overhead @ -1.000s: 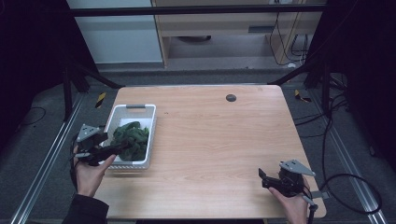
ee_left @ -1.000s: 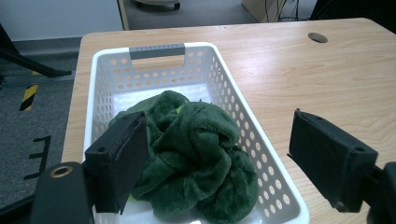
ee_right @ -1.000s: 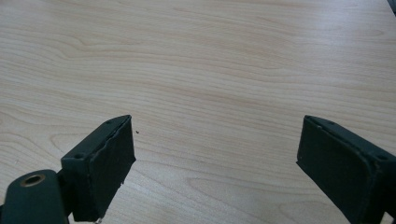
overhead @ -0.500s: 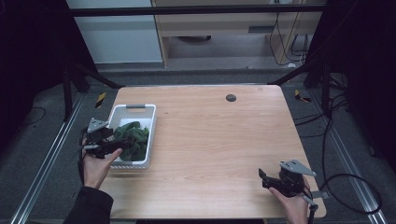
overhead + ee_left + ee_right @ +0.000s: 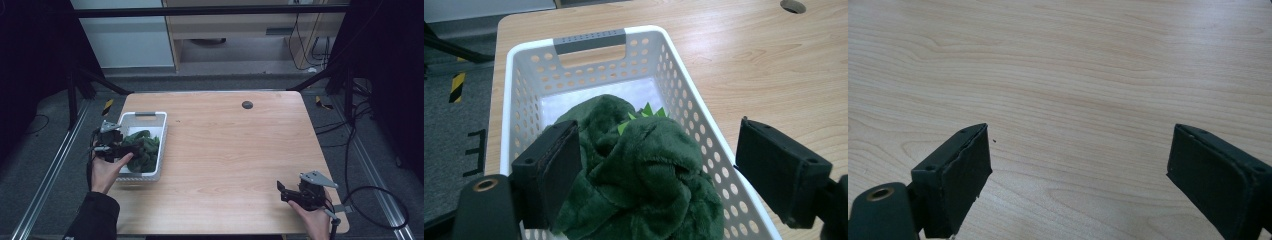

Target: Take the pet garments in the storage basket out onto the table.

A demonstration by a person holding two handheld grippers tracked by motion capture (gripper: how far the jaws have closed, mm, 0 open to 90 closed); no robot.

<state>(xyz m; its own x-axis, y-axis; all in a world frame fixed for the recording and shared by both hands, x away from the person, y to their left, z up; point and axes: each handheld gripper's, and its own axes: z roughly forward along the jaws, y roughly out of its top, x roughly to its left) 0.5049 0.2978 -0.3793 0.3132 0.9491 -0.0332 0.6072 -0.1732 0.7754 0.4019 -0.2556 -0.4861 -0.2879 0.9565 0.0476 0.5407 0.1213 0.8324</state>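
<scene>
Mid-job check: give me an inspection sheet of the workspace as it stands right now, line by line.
Surface: light wooden table, round dark grommet hole near far edge.
Job's things: white perforated plastic basket holding a dark green plush cloth.
Clutter: nothing seen.
Grippers: left gripper open, jaws either side of the cloth; right gripper open over bare wood.
Cables: black cable trailing from right gripper.
Surroundings: grey floor, black frame posts, cabinet beyond.
</scene>
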